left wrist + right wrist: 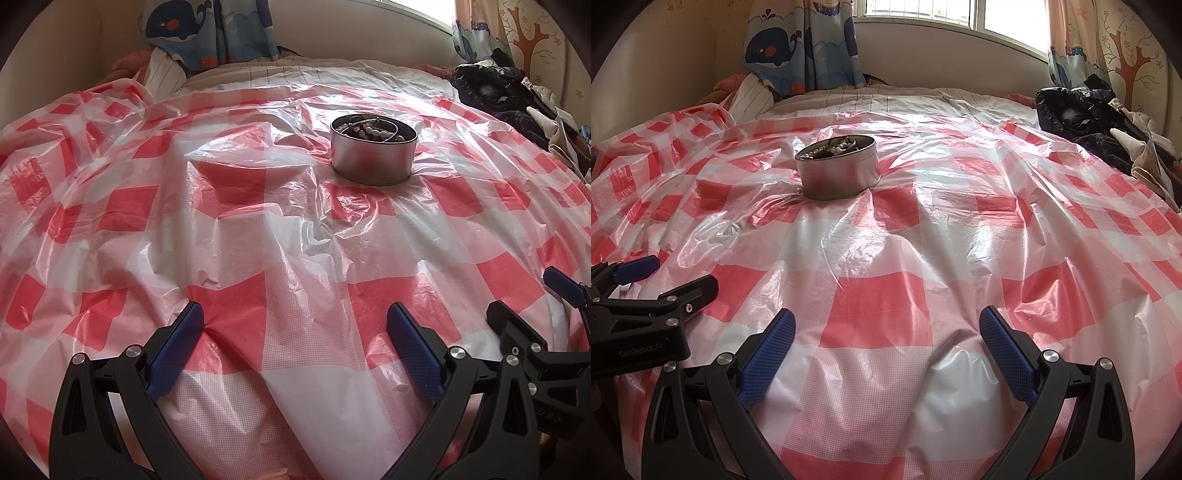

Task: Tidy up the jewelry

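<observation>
Tin [373, 157]: round, silver metal, no lid, standing upright on the plastic sheet, far ahead of both grippers, near the middle of the bed.
Jewelry [369, 130]: piled inside the tin; white beads and a thin silver ring show at the top, the rest too small to tell.
Sheet [258, 229]: thin crinkly plastic, red and white squares, spread over the bed, shiny where the light hits.
Left gripper [295, 325]: jaws wide open, blue pads on black arms, holding nothing, low over the sheet, well apart from the tin.
Right gripper [886, 326]: jaws wide open too, same blue pads, holding nothing, low over the sheet, just beside the left gripper.
Tin from the right wrist view [837, 168]: off to the left and far ahead.
Curtain [801, 44]: blue with a whale, hanging behind the bed under the window [945, 14].
Clothes [1086, 118]: dark heap at the far right edge of the bed.
Bedding [280, 75]: pale, with thin stripes, showing past the far edge of the sheet.
</observation>
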A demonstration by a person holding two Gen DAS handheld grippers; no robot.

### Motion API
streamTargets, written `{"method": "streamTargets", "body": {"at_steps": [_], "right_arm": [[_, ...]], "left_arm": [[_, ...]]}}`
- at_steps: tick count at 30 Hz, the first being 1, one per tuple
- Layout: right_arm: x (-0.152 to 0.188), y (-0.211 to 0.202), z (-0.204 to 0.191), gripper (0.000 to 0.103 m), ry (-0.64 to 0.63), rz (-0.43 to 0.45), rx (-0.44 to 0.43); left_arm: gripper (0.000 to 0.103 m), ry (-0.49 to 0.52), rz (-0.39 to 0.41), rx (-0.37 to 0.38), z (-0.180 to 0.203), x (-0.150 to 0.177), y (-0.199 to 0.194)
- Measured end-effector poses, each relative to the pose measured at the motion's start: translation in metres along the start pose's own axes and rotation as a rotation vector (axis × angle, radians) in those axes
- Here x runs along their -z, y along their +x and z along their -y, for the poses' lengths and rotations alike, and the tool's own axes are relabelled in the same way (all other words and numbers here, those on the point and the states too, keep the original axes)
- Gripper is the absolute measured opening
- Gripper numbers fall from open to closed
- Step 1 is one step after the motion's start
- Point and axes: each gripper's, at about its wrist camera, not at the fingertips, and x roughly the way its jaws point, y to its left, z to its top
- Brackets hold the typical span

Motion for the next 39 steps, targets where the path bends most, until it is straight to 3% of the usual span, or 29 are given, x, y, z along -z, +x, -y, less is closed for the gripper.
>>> {"method": "streamTargets", "body": {"at_steps": [39], "right_arm": [[-0.0002,0.0002,0.0023,0.095,-0.003,-0.002,0.000]], "left_arm": [[0.095,-0.001,-0.006,-0.001,-0.0034,0.0003,0.0034]]}}
